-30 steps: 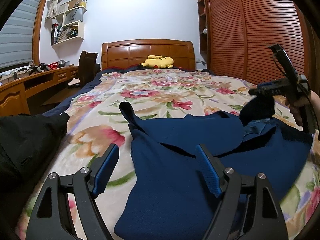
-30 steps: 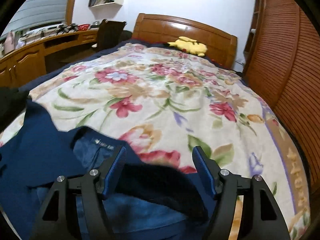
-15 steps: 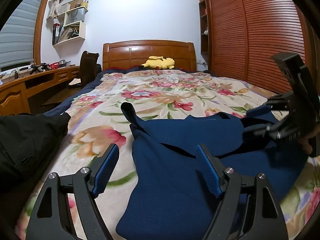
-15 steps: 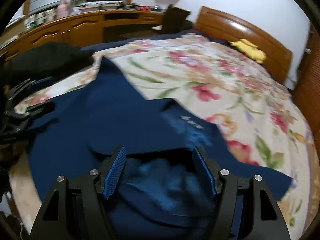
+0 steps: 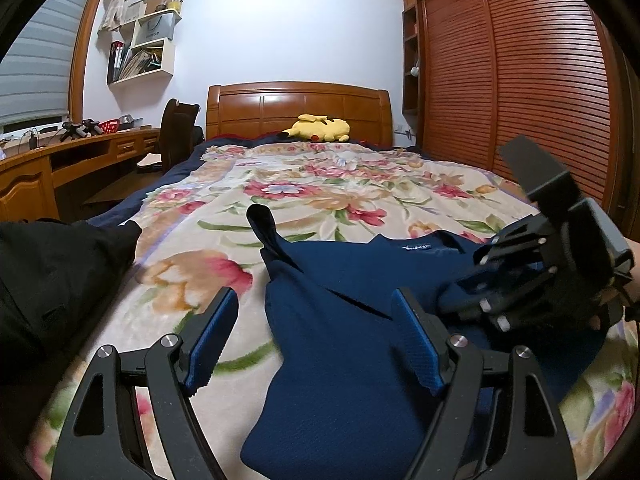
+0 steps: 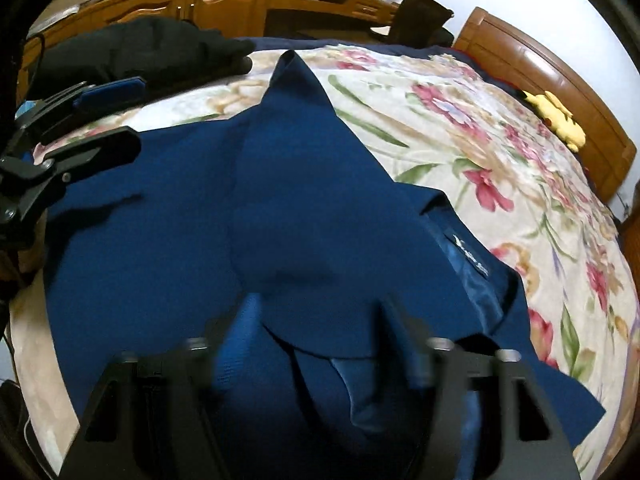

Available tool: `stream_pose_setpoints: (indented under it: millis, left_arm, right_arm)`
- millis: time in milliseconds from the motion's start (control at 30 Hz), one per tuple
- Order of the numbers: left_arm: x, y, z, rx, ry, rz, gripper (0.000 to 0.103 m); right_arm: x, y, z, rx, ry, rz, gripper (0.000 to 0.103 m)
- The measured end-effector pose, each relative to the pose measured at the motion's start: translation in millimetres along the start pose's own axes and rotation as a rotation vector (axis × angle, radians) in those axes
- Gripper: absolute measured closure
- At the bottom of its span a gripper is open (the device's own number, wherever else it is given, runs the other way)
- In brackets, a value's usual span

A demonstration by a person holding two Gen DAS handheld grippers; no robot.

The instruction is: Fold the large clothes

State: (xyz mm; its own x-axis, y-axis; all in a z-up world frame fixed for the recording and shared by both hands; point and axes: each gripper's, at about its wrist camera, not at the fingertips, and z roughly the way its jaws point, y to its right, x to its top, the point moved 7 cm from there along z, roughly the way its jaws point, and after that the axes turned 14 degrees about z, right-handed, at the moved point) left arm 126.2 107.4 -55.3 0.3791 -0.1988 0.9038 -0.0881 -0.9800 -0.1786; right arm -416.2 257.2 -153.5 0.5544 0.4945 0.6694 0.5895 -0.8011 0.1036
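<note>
A navy blue garment (image 5: 340,320) (image 6: 320,200) lies partly folded on the flowered bedspread (image 5: 320,192), its collar label facing up. My left gripper (image 5: 312,300) (image 6: 120,118) hovers open over the garment's near left edge, nothing between its pads. My right gripper (image 6: 316,312) (image 5: 460,280) has come down onto the garment's right side near the collar. Its jaws are closing, blurred by motion, with a fold of navy cloth between them. I see no pad pressing on the cloth.
A black garment (image 5: 52,280) (image 6: 132,48) is heaped at the bed's left edge. A yellow plush toy (image 5: 320,128) (image 6: 560,116) rests by the headboard. A wooden desk (image 5: 60,168) and chair (image 5: 176,136) stand left, a slatted wardrobe (image 5: 540,100) right.
My right gripper swung down and leftward from the bed's right side onto the navy garment and rolled over. The dark sleeve it hung above now lies folded in. My left gripper stayed put.
</note>
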Motion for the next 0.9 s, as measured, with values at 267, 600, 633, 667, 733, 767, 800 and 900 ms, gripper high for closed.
stream_pose_setpoints:
  millis: [267,600,633,667,733,767,800,900]
  left_arm:
    - [-1.0,-0.6,0.8,0.002,-0.007,-0.001,0.024]
    - [-3.0,0.6,5.0,0.012,-0.026,0.004,0.024]
    - [-2.7,0.8,4.8,0.014,-0.025,0.004,0.024]
    - [-2.3,0.8,4.8,0.015,-0.025,0.004,0.024]
    - [-2.1,1.3,4.9,0.015,-0.024,0.007,0.024]
    - [-2.0,1.5,5.3,0.015,-0.025,0.008,0.024]
    - [-2.1,1.2,5.4,0.014,-0.028,0.009,0.024]
    - [0.6,0.8,5.9,0.001,-0.044,0.01,0.024]
  right_arm:
    - [48.9,40.7,-6.9,-0.097,0.14,0.134,0.095]
    - [61.6,136.4,-30.2,-0.298,0.254,0.463,0.042]
    - [54.0,139.8,-37.5,-0.298,0.258,0.459,0.042]
    - [46.6,139.8,-46.4,-0.295,0.263,0.457,0.041]
    - [29.6,140.1,-59.4,-0.265,0.249,0.433,0.041]
    - [19.9,136.7,-67.2,-0.257,0.231,0.416,0.041]
    - [9.6,137.3,-70.6,-0.251,0.211,0.4,0.041]
    - [-22.4,139.0,-79.0,-0.233,0.138,0.358,0.041]
